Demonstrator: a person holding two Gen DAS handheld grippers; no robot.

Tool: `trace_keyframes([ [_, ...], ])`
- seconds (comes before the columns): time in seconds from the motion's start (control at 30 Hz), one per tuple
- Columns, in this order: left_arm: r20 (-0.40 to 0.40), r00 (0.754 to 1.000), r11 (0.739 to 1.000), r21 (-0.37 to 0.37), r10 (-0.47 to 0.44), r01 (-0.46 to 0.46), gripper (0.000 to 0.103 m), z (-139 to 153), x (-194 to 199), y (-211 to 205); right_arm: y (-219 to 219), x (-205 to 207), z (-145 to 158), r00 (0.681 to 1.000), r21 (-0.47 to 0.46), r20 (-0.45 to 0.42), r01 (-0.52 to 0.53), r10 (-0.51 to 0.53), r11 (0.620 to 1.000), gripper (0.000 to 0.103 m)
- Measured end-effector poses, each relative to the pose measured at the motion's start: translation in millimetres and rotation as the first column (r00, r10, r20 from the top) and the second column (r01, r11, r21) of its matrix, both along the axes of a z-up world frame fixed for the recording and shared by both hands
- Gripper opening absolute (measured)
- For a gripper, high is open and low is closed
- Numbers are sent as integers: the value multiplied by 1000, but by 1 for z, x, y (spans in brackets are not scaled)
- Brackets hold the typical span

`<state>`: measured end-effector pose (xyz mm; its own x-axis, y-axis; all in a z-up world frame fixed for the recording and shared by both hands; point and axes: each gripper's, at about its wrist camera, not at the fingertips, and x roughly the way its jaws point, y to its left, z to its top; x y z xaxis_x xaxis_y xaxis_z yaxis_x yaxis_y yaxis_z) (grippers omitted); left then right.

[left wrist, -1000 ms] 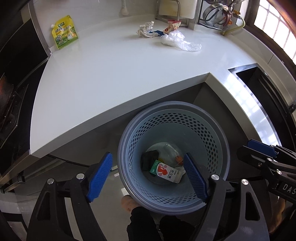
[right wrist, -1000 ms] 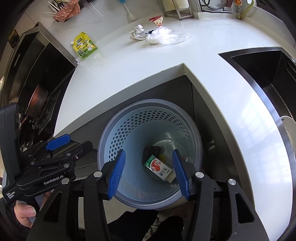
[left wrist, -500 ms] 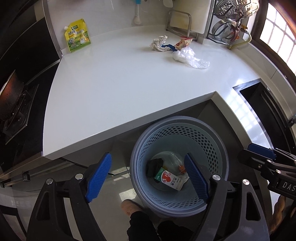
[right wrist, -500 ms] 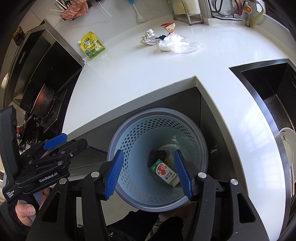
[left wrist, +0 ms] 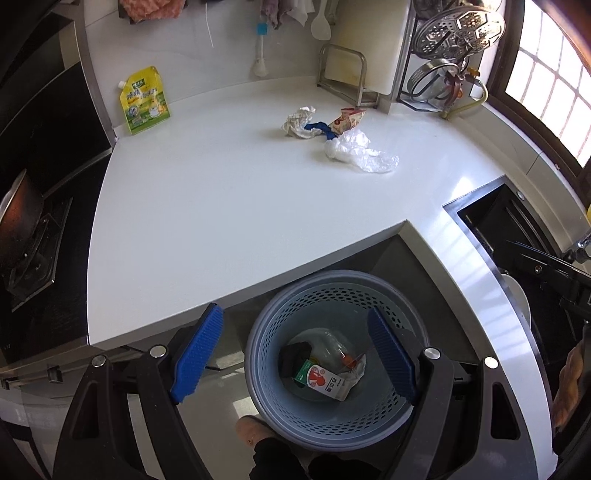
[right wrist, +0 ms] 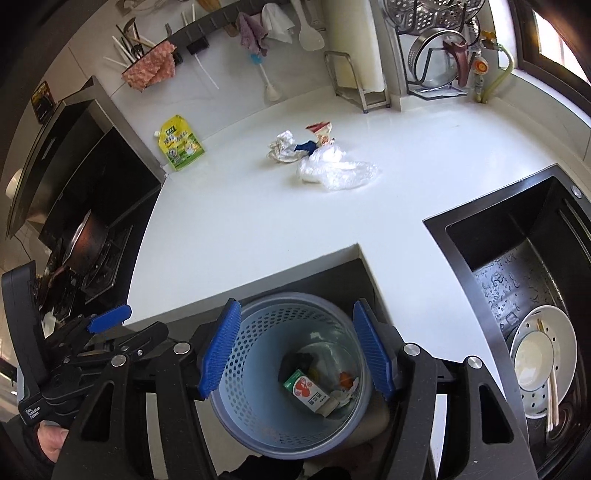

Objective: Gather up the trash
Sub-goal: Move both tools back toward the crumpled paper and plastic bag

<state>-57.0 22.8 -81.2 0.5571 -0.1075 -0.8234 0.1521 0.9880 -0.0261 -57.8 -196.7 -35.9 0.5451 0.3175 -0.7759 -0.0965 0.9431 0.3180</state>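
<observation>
Blue bin [left wrist: 332, 424] on the floor holds a carton [left wrist: 320, 381] now. More trash [left wrist: 341, 142] sits far back on the counter [left wrist: 229, 206]. Both grippers, left [left wrist: 295, 356] and right [right wrist: 295, 350], are wide and hold nothing. I think reaching for that pile comes next.

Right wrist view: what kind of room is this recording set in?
A home kitchen, most likely: a white counter runs between a stove with a pan and a dark sink holding dishes, with utensils hanging on the wall.
</observation>
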Motion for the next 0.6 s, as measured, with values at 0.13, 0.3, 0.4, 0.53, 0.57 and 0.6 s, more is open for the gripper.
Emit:
trace_keyframes([
  [0.13,39,999,1000,1,-12,12,82,13,10,-6,-14,2,4,1000,42,11,22,-22,999,61],
  [0.3,95,995,1000,13,24,-26,82,31,23,-7,-18,2,5,1000,37,29,4,-5,999,62],
  [0.4,115,993,999,17,41,-43,83,39,28,-4,-20,5,2,999,48,29,19,-20,999,62],
  [0.53,130,991,999,23,36,-39,85,45,39,6,-16,15,-3,999,51,20,41,-42,998,62],
  [0.57,134,991,999,26,29,-33,85,45,43,9,-15,18,-4,998,53,20,54,-55,997,62],
  [0.6,137,990,999,30,23,-27,85,45,49,12,-15,22,-4,997,56,22,69,-70,996,62],
])
